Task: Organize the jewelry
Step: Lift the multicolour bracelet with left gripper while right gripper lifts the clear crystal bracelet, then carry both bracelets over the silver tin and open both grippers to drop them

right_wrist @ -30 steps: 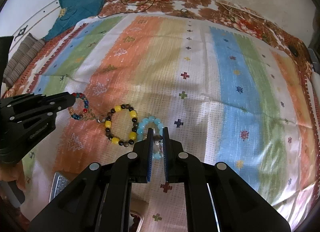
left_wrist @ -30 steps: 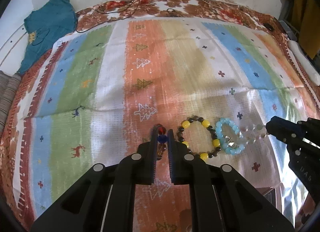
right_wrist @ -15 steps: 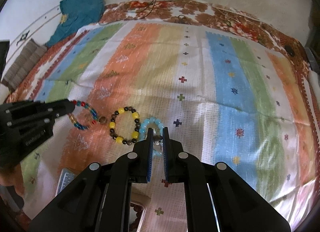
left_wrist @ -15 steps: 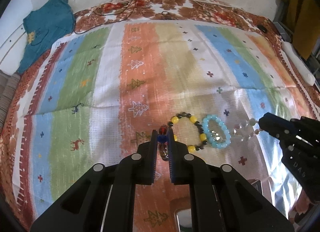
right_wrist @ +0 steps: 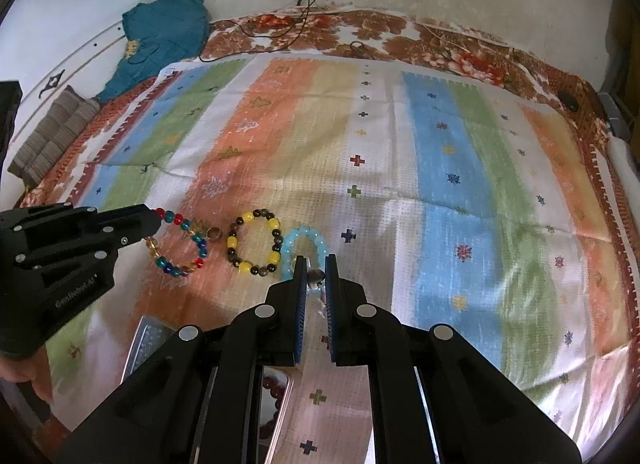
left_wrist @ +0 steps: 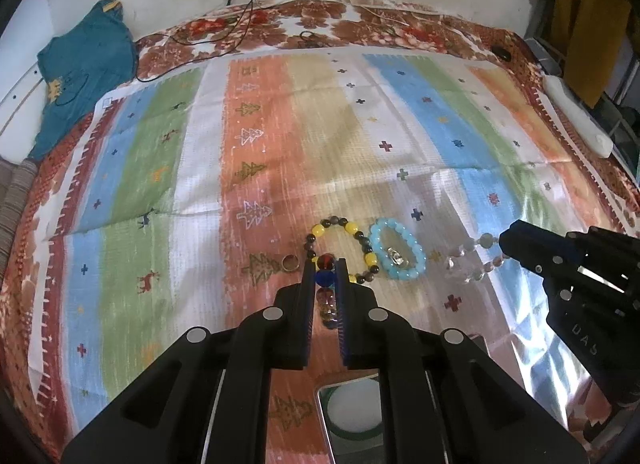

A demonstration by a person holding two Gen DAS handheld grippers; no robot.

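My left gripper (left_wrist: pixel 325 265) is shut on a multicoloured bead bracelet (right_wrist: pixel 179 243) and holds it above the striped cloth (left_wrist: pixel 280 152). My right gripper (right_wrist: pixel 316 261) is shut on a clear bead bracelet (left_wrist: pixel 472 258), also lifted. On the cloth between them lie a yellow-and-dark bead bracelet (left_wrist: pixel 344 248), a light blue bead bracelet (left_wrist: pixel 396 252) with a small silver piece (left_wrist: pixel 396 255) inside it, and a brass ring (left_wrist: pixel 290 263).
A metal tin with a white pad (left_wrist: pixel 352 412) sits just under my left gripper. An open tin with dark red beads (right_wrist: pixel 274 396) sits under my right gripper. A teal garment (left_wrist: pixel 84 64) and black cables (left_wrist: pixel 240 24) lie at the far edge.
Both grippers have lifted and pulled back with their bracelets. The brass ring, hidden before, now shows left of the yellow-and-dark bracelet.
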